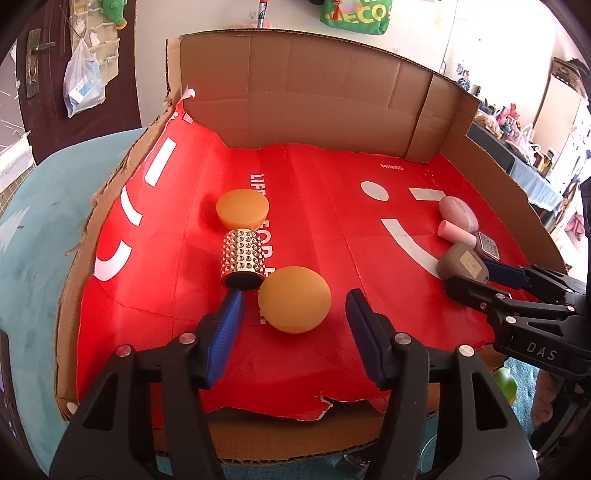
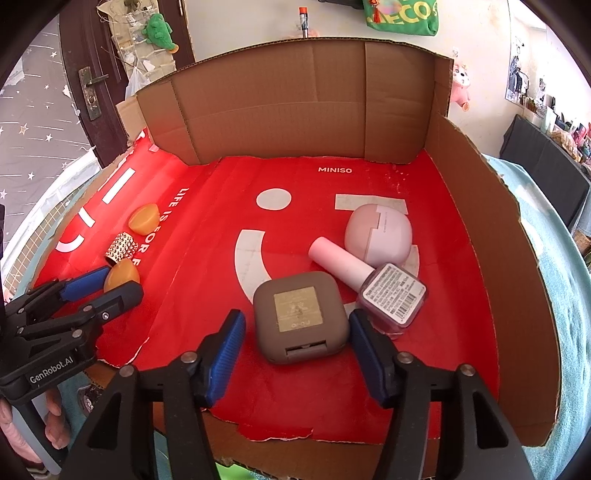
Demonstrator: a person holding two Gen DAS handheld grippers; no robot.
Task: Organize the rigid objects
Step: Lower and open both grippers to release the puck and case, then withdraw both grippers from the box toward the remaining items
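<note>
A lived-in room of a home

A dark brown wooden door [image 2: 92, 74] with a metal lever handle is seen at the back left, with a thin plastic bag [image 1: 82, 79] and a green plush toy [image 2: 160, 31] hung beside it. A pink plush toy [image 2: 461, 86] is fixed to the pale wall, a green cloth bag with yellow letters [image 2: 402, 14] is hung higher up, and a cluttered side shelf of small trinkets [image 1: 511, 118] is seen at the right.
</note>
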